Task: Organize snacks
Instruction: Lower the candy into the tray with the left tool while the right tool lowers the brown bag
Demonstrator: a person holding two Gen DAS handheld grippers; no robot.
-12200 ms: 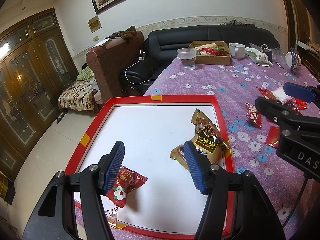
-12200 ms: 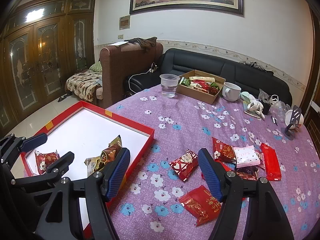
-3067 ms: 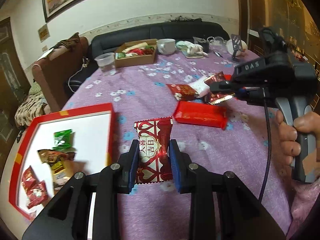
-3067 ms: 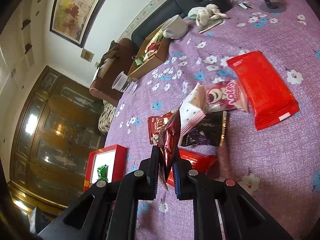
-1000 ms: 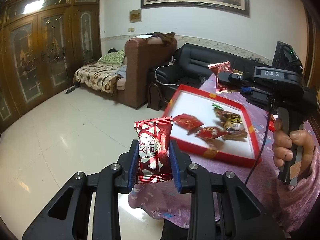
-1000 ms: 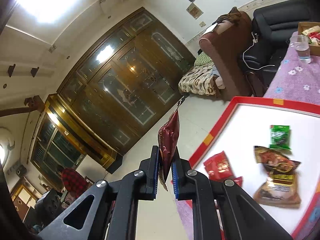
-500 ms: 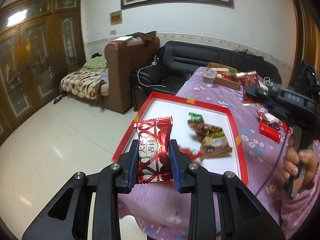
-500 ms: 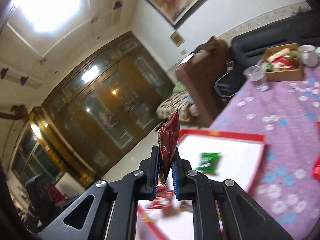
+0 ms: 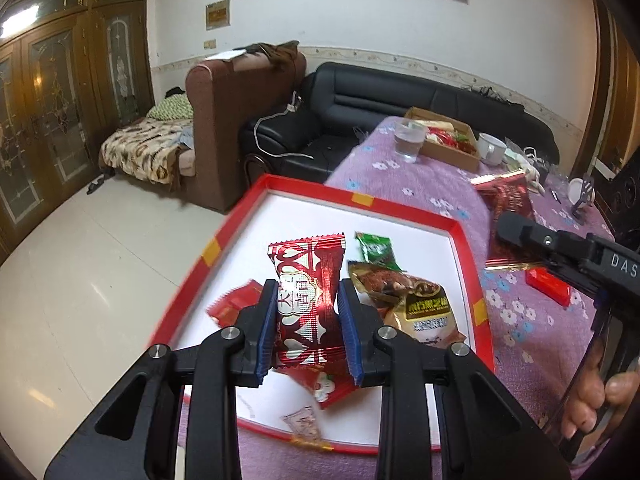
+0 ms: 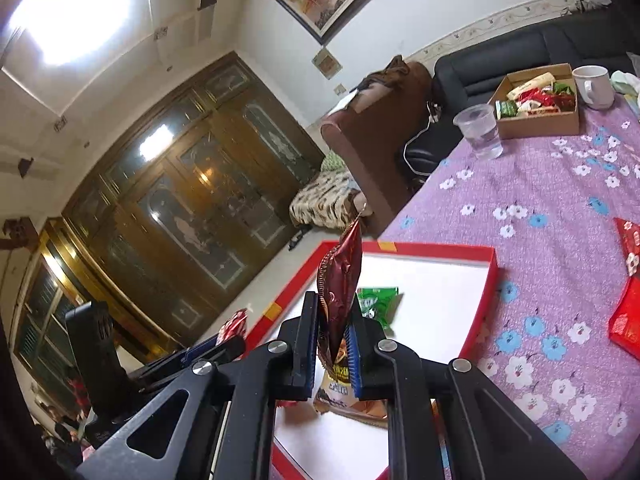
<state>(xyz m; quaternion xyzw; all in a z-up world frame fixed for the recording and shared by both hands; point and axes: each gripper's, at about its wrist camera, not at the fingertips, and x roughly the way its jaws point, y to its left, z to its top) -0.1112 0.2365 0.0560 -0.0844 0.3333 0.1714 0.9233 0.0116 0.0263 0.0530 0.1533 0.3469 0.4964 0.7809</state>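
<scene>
Between your left tongs' blue pads (image 9: 267, 322) sits a red wrapper (image 9: 306, 300) with white heart patterning. Beyond it the tray (image 9: 404, 209) is white with a red rim, and the tablecloth (image 10: 536, 184) to its right is purple with white and blue flowers.

**What the two views leave hidden or unclear**

The heart-patterned red packet (image 9: 306, 300) in the left gripper (image 9: 307, 322) covers part of the red tray (image 9: 404, 208) floor and most of a red snack (image 9: 336, 386) beneath it. Another red snack (image 9: 234, 306) to its left is smeared by blur. The brown snack bag (image 9: 416, 304) has print too small to read. In the right wrist view the dark red packet (image 10: 340, 292) shows only edge-on (its face unseen), and the red wrappers (image 10: 626, 312) on the purple tablecloth (image 10: 540, 208) are cut by the right edge.
</scene>
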